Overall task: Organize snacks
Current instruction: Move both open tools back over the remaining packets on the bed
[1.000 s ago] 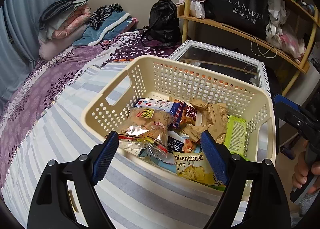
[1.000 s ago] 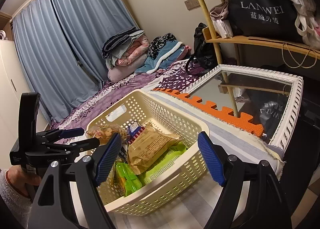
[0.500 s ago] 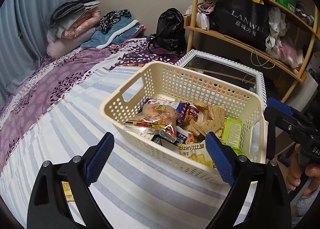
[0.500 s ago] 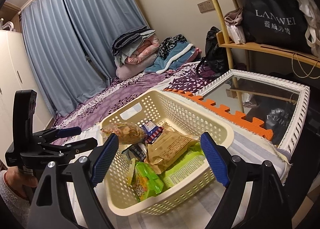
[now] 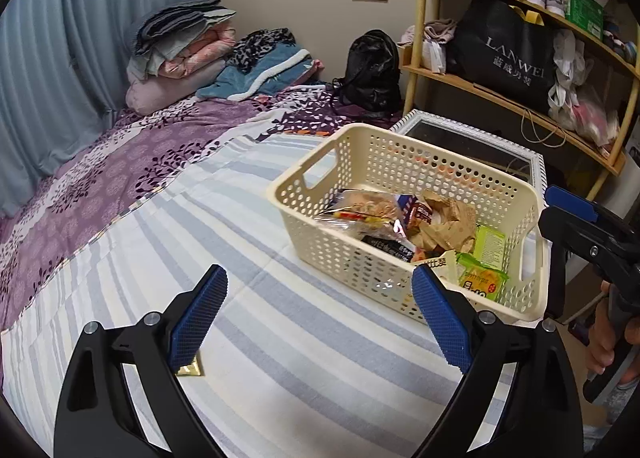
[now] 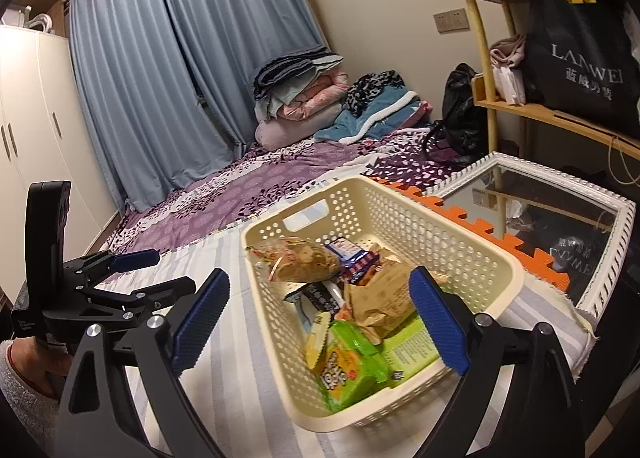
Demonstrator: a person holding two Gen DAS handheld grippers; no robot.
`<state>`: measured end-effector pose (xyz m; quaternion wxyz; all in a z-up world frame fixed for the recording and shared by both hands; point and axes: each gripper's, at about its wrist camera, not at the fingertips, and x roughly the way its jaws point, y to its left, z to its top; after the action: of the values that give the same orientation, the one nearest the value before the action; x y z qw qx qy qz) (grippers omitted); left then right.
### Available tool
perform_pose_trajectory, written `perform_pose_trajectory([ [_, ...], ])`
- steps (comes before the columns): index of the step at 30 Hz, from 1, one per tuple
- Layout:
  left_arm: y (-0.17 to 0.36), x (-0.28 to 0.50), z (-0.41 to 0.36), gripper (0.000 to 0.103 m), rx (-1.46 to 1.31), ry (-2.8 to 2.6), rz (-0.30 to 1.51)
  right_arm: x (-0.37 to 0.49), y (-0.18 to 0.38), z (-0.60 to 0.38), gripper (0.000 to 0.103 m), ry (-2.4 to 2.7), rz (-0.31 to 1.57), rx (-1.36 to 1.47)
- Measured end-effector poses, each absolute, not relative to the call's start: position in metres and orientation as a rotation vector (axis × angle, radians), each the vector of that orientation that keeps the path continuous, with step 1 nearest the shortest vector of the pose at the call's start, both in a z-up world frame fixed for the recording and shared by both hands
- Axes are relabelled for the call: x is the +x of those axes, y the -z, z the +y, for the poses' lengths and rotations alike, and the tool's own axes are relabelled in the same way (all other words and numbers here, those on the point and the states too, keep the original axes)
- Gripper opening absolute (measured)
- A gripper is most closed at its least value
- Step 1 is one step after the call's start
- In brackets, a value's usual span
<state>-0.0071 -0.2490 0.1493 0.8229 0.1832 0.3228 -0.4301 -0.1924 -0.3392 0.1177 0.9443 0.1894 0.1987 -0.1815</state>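
A cream perforated basket stands on the striped bedsheet. It holds several snack packs: a clear cookie bag, a brown pack and a green pack. My left gripper is open over the sheet, short of the basket's near wall, with nothing in it. At the basket's other end my right gripper is apart from the rim, its jaws opening and holding nothing. A small gold packet lies on the sheet by the left finger.
A white-framed mirror lies past the basket beside an orange foam mat. Behind it rises a wooden shelf with a black bag. A backpack and folded blankets sit at the bed's far end.
Both grippers have drawn back from the basket and their jaws have spread wider. The basket now sits farther off in both views. The gold packet has come into sight.
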Motion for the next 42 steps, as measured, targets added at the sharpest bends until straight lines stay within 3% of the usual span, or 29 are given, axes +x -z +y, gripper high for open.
perform_pose_trajectory([
  [5, -0.150, -0.001, -0.224, 0.099, 0.360, 0.870, 0.679, -0.182, -0.121, -0.322, 0.098, 0.340, 0.426, 0.355],
  [42, -0.122, 0.033, -0.116, 0.099, 0.251, 0.695, 0.741, -0.113, -0.093, -0.223, 0.098, 0.138, 0.615, 0.200],
])
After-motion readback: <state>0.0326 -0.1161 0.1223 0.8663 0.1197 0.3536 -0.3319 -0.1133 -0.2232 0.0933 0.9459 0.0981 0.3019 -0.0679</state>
